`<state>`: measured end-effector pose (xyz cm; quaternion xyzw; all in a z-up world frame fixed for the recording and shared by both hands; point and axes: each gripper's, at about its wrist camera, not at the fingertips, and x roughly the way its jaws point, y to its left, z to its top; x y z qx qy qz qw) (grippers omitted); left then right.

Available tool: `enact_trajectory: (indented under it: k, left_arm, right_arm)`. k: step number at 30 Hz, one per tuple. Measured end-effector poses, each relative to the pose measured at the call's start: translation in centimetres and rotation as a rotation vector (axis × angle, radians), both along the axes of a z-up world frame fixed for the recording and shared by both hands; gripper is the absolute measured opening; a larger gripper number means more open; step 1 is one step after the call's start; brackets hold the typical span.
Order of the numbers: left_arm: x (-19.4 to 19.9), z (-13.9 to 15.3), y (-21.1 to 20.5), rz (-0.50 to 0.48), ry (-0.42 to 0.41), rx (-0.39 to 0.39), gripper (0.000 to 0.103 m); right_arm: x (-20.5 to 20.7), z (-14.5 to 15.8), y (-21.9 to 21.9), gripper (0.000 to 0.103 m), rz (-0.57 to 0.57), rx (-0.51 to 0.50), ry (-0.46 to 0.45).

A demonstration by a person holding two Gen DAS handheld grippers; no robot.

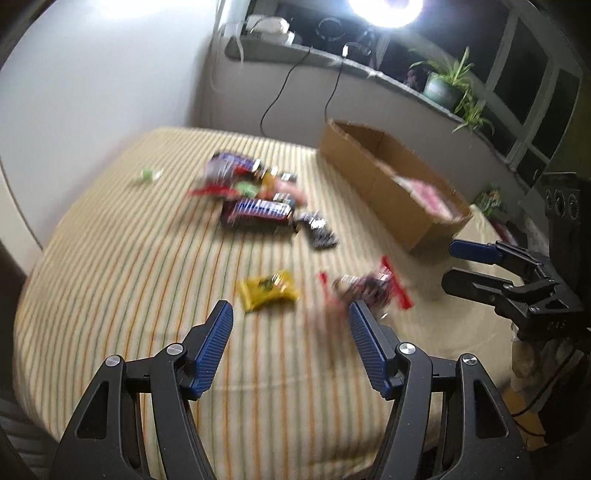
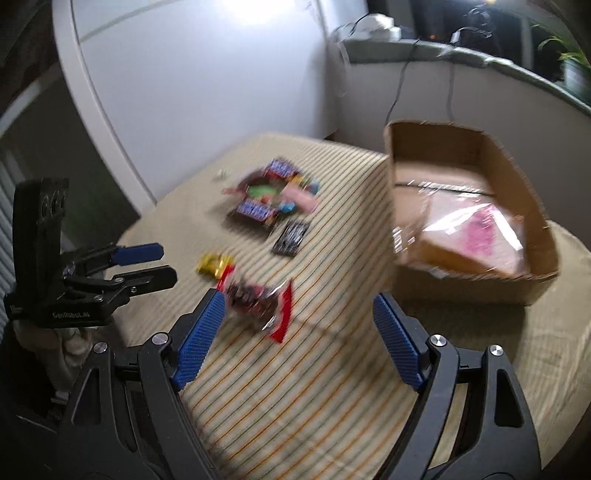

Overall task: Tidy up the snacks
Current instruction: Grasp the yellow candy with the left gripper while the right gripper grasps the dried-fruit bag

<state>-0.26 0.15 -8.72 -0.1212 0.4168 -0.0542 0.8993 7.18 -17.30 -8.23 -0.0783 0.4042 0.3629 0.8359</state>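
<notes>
Loose snacks lie on a striped tablecloth (image 1: pixel 129 280). A yellow packet (image 1: pixel 267 290) (image 2: pixel 212 264) rests just ahead of my left gripper (image 1: pixel 289 308), which is open and holds nothing. A red-edged clear packet (image 1: pixel 365 288) (image 2: pixel 258 302) lies by that gripper's right finger and in front of my right gripper (image 2: pixel 297 297), which is open wide and holds nothing. A pile of mixed packets (image 1: pixel 255 195) (image 2: pixel 273 195) sits farther back, with a black packet (image 1: pixel 319 230) (image 2: pixel 291 238) beside it. Each gripper shows in the other's view: the right gripper (image 1: pixel 452 263), the left gripper (image 2: pixel 166 263).
A cardboard box (image 1: pixel 384 184) (image 2: pixel 461 284) stands at the right of the table with a pink-printed bag (image 1: pixel 428 195) (image 2: pixel 476 232) inside. A small green sweet (image 1: pixel 147 175) lies alone at the far left. Behind are a sill with a potted plant (image 1: pixel 447 85), hanging cables and a bright lamp (image 1: pixel 386 11).
</notes>
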Motion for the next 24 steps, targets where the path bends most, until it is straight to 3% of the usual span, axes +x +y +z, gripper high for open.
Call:
enact_trajectory:
  k: [5,15,24]
  left_arm:
    - [0.4,-1.5,0.7,0.019,0.024,0.009,0.064]
    - [3.2,-2.9,0.1,-0.078,0.056,0.191,0.058]
    - [5.2,-3.2,-0.2,-0.139,0.047,0.192,0.049]
  right_arm:
    - [-0.3,-1.7,2.0,0.085,0.037,-0.044,0.011]
    - [-0.1,-4.3,5.3,0.085,0.114,-0.148,0.005]
    - [0.8,-6.3,6.8,0.085,0.131,-0.184,0.020]
